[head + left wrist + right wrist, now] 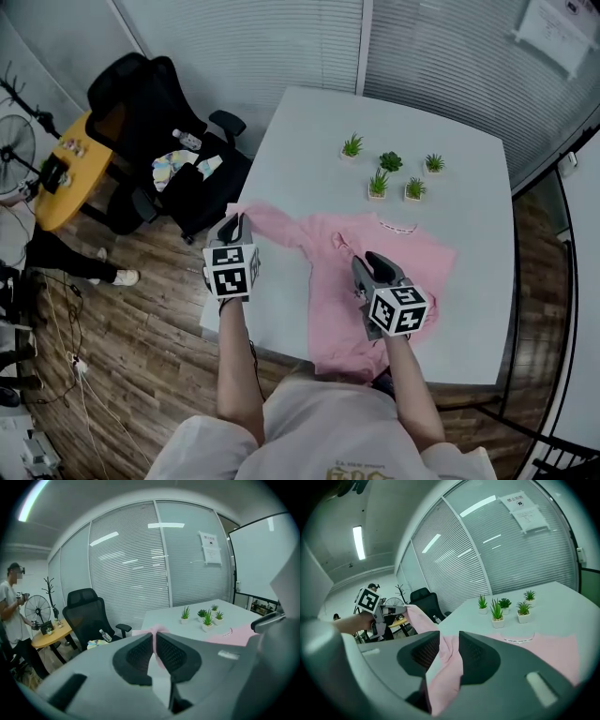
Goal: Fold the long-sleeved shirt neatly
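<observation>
The pink long-sleeved shirt (403,248) lies flat on the white table (469,141), with one sleeve (272,223) held up past the table's left edge. The left gripper (234,228), jaws almost together, pinches only a thin bit of sleeve, so a tug could slip it free. The right gripper (362,269), clamped on a thicker bunch over the table's near side, might drag the body askew. Both forearms reach forward over the table's near edge, grippers tilted slightly down
</observation>
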`<state>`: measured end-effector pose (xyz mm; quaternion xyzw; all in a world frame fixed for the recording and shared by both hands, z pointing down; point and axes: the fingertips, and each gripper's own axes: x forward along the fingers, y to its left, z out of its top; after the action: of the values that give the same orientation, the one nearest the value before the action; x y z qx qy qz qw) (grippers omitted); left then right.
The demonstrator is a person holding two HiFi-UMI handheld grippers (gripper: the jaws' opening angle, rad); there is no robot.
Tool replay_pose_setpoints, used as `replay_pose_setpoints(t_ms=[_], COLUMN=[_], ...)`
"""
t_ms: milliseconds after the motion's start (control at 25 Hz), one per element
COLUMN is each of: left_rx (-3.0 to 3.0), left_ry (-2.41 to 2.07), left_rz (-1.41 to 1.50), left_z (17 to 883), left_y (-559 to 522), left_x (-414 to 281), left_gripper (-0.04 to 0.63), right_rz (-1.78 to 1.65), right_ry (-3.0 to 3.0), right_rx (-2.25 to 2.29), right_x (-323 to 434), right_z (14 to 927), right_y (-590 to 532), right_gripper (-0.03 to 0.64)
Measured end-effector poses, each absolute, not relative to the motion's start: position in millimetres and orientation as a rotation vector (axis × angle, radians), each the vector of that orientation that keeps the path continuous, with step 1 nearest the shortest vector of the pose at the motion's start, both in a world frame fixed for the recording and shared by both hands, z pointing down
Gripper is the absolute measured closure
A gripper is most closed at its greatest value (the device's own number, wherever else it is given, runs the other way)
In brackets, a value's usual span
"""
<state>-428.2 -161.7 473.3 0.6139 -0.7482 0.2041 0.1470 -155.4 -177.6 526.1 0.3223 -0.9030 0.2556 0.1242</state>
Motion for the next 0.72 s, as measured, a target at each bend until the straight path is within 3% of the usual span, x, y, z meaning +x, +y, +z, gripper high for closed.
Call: replay_pose_setpoints(t_ms=[720], left_rx=[1.991], left_ry=[-2.074], left_rz=[0.649], left_z=[440.6], left_y=[-193.6], left_x=[-325.8], left_gripper=[0.569], right_rz=[0.757], right_ry=[-2.646], right_rx=[1.061], right_x=[-80.2], right_z=[511.5], right_y=[-184.6], right_gripper=[0.476])
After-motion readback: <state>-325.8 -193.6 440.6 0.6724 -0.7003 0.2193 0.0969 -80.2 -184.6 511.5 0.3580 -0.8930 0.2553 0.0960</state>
